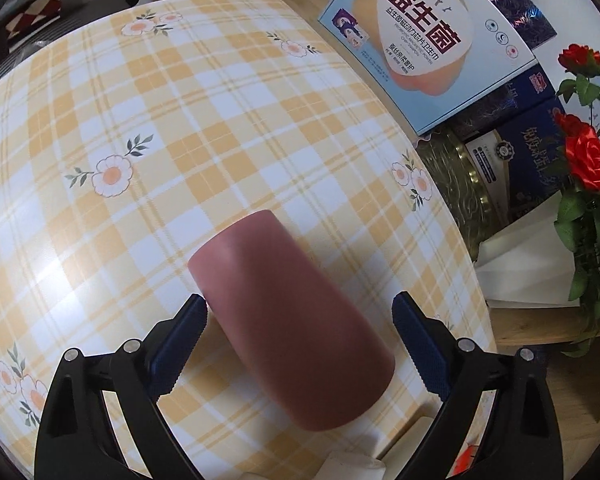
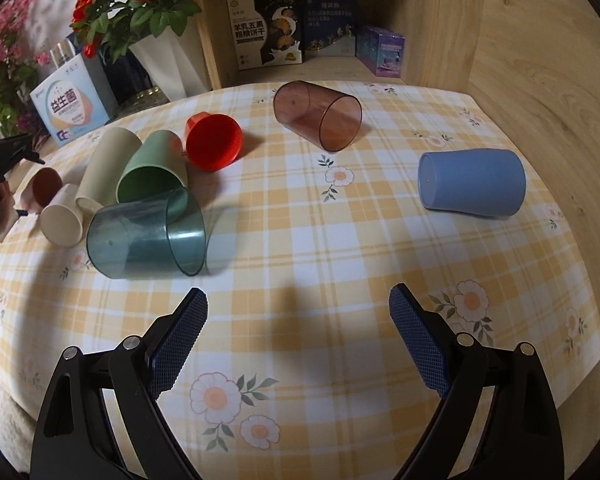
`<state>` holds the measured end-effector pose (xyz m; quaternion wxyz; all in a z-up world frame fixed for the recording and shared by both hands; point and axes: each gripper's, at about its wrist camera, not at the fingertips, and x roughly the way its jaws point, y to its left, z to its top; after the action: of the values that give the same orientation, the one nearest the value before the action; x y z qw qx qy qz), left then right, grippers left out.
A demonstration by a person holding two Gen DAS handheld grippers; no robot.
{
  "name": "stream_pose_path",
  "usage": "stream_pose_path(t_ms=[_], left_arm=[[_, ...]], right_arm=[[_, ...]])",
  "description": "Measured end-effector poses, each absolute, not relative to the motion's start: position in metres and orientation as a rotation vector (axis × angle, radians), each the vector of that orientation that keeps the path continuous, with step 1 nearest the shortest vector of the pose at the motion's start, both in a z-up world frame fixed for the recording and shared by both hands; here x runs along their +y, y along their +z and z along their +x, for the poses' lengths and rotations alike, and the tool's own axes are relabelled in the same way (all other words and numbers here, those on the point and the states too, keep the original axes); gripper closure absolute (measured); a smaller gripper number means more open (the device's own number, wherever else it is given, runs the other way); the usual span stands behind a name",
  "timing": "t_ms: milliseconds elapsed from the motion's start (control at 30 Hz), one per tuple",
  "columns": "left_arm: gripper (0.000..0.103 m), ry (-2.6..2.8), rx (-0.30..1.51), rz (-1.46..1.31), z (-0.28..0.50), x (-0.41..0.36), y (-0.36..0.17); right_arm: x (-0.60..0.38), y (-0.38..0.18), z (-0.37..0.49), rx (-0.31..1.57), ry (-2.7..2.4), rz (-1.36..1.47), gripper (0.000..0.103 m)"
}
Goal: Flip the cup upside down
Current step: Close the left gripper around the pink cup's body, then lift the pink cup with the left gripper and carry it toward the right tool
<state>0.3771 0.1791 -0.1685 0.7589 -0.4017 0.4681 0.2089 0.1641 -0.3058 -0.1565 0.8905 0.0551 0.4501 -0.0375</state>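
In the left wrist view a dusty-pink cup [image 1: 284, 320] lies on its side on the checked tablecloth [image 1: 140, 120], its base pointing away. It lies between the fingers of my left gripper [image 1: 300, 312], which is open; the left finger pad [image 1: 184, 344] is close to its side and the right pad stands apart. The same pink cup shows small at the far left of the right wrist view [image 2: 44, 186], its mouth facing me. My right gripper [image 2: 298, 304] is open and empty above the tablecloth [image 2: 300, 240].
Several cups lie on their sides: teal clear [image 2: 148, 236], green [image 2: 152, 172], beige [image 2: 104, 168], cream [image 2: 62, 220], red [image 2: 214, 142], brown clear [image 2: 318, 114], blue [image 2: 472, 188]. Boxes [image 1: 428, 36], a white vase with red roses [image 1: 588, 160] and a wooden shelf [image 2: 500, 40] border the table.
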Motion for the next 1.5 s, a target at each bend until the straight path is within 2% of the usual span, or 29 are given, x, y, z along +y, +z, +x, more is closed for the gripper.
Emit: stream_pose_path(t_ms=[367, 567, 900, 1233, 1500], left_arm=[[0.034, 0.257, 1.081, -0.724, 0.379, 0.173, -0.168], [0.035, 0.161, 1.187, -0.681, 0.368, 0.177, -0.169], [0.035, 0.126, 1.227, -0.562, 0.392, 0.173, -0.167], [0.037, 0.143, 1.196, -0.586, 0.396, 0.169, -0.186], [0.037, 0.072, 1.123, -0.536, 0.376, 0.163, -0.176]], right_arm=[[-0.302, -0.159, 0.169, 0.944, -0.058, 0.134, 0.014], [-0.301, -0.163, 0.169, 0.953, -0.055, 0.145, 0.014], [-0.299, -0.166, 0.168, 0.968, -0.055, 0.147, 0.014], [-0.297, -0.172, 0.169, 0.987, -0.050, 0.147, 0.014], [-0.298, -0.168, 0.167, 0.978, -0.053, 0.156, 0.014]])
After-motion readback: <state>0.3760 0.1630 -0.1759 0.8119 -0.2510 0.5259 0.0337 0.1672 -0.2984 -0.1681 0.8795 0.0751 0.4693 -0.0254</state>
